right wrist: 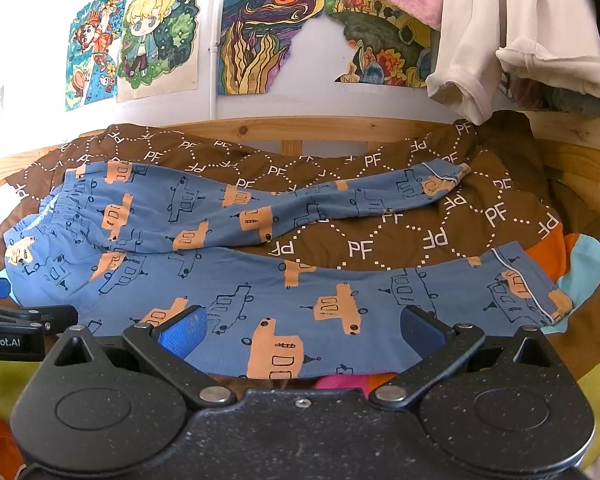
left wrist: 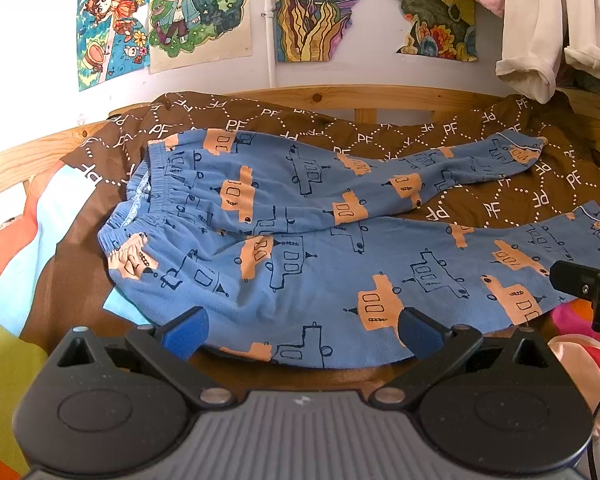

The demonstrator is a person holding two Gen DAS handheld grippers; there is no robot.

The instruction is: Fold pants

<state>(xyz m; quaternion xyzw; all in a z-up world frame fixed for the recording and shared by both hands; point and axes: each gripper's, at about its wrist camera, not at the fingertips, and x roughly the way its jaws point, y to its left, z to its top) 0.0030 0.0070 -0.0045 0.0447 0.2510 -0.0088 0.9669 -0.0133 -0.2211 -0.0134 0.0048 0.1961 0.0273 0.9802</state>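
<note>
On the bed, the pants (left wrist: 300, 240) lie flat over a brown quilt (left wrist: 480, 200), waistband left, legs splayed apart toward the right. No fold made yet, I judge; all of the task is left. My left gripper (left wrist: 302, 330) hangs at the near edge by the seat, jaws spread, empty. My right gripper (right wrist: 302, 332) hangs over the near leg, jaws spread too, holding nothing. Next: bring one leg onto the other.
</note>
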